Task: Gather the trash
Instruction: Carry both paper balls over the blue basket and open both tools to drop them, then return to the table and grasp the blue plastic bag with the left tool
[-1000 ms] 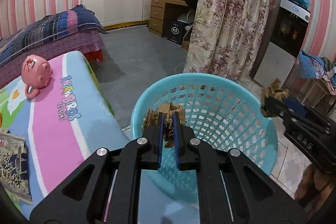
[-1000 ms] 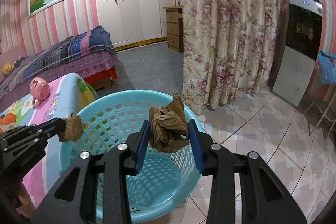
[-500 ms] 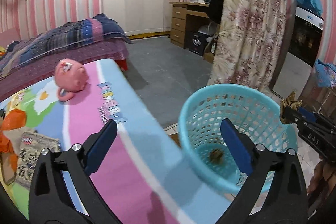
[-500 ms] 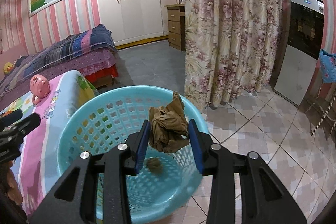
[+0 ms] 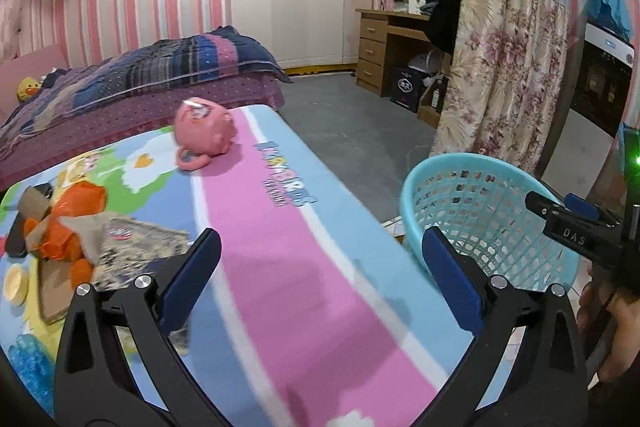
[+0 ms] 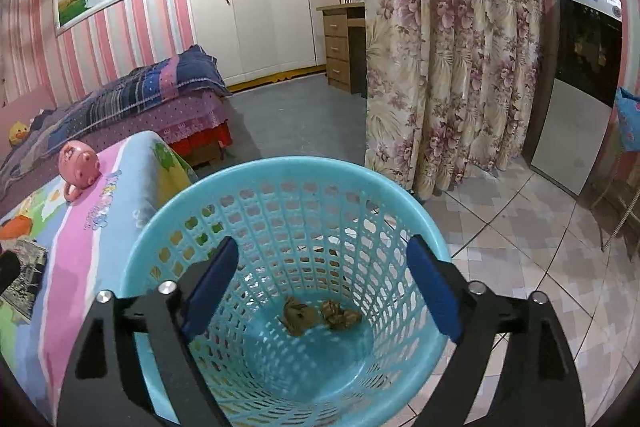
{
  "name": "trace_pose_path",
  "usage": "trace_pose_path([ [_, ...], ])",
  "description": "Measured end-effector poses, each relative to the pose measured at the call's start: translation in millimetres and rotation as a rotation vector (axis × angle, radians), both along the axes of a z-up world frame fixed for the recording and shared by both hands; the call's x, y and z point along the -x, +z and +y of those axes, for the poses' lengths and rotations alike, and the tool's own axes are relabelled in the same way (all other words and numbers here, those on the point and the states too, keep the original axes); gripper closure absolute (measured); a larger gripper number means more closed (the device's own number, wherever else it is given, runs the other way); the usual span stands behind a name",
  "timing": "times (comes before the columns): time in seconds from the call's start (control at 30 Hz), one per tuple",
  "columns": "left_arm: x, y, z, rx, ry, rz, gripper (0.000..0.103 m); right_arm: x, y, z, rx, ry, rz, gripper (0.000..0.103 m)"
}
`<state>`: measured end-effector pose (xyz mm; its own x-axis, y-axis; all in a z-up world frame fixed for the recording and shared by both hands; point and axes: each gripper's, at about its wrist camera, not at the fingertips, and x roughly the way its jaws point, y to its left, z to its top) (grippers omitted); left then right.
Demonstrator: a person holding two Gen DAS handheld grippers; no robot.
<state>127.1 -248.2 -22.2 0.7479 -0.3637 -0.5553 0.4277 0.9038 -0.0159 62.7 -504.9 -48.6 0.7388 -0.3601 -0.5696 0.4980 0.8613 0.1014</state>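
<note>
Trash in the form of two crumpled brown paper wads [image 6: 320, 315] lies on the floor of the round turquoise plastic lattice basket [image 6: 280, 171], side by side and almost touching, directly below and ahead of the right gripper [image 6: 320, 275]. That gripper's blue-padded jaws are opening above the basket mouth with nothing between them.

The left gripper [image 5: 320, 259] stands spread wide and empty over the table covered by a pink, blue and white cartoon-print cloth [image 5: 304, 291], with the basket just off its right finger, beyond the table edge. Off its left finger lies more litter: a crumpled orange plastic wrapper [image 5: 70, 223] on torn brown cardboard [image 5: 52, 299], a printed grey paper sheet [image 5: 136, 247] beside it (the print is too blurred to read). Farther ahead of the left gripper, a pink ceramic pig-shaped mug [image 5: 204, 137] rests tipped on the cloth, well apart from the litter.
</note>
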Motion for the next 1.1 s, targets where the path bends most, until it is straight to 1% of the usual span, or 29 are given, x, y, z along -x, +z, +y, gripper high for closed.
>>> trace_pose_path([
  [0.1,9.7,7.4,21.7,0.005,0.025,-0.015,0.006,3.2,10.1,13.9,0.020,0.018,-0.028,0.011],
  [0.2,22.3,15.0,50.3,-0.005,0.064,-0.038,0.006,3.8,22.2,37.1,0.036,0.065,-0.051,0.008],
  [0.3,31.5,18.3,78.2,-0.018,0.107,-0.046,0.006,1.5,33.5,68.5,0.060,0.140,-0.051,0.008],
  [0.4,38.6,17.9,117.9,-0.039,0.175,-0.050,0.006,-1.5,42.1,92.4,0.082,0.183,-0.054,0.008],
  [0.47,39.6,15.9,139.5,-0.053,0.217,-0.050,0.006,-3.7,47.8,112.7,0.080,0.216,-0.063,0.008],
  [0.5,39.9,13.1,156.5,-0.063,0.254,-0.046,0.006,-6.2,50.5,123.8,0.076,0.235,-0.069,0.008],
  [0.67,34.0,-4.9,214.2,-0.071,0.364,0.010,0.006,-15.6,53.3,167.0,0.044,0.293,-0.071,0.008],
  [0.73,30.6,-12.4,227.7,-0.083,0.393,0.030,0.006,-20.7,49.7,185.8,0.039,0.308,-0.059,0.008],
  [0.83,22.5,-24.6,241.2,-0.105,0.404,0.085,0.006,-26.7,42.9,209.9,0.044,0.336,-0.036,0.008],
  [0.97,18.2,-42.3,255.9,-0.083,0.408,0.133,0.006,-34.7,32.5,242.2,0.099,0.381,0.000,0.008],
  [1.03,19.0,-48.9,257.1,-0.088,0.400,0.147,0.011,-37.0,29.5,253.7,0.134,0.394,0.011,0.008],
  [1.07,18.2,-51.2,255.8,-0.095,0.394,0.152,0.018,-38.0,28.6,257.6,0.141,0.398,0.011,0.008],
  [1.1,16.3,-53.3,254.5,-0.100,0.377,0.161,0.028,-39.2,27.8,260.5,0.134,0.405,0.009,0.008],
])
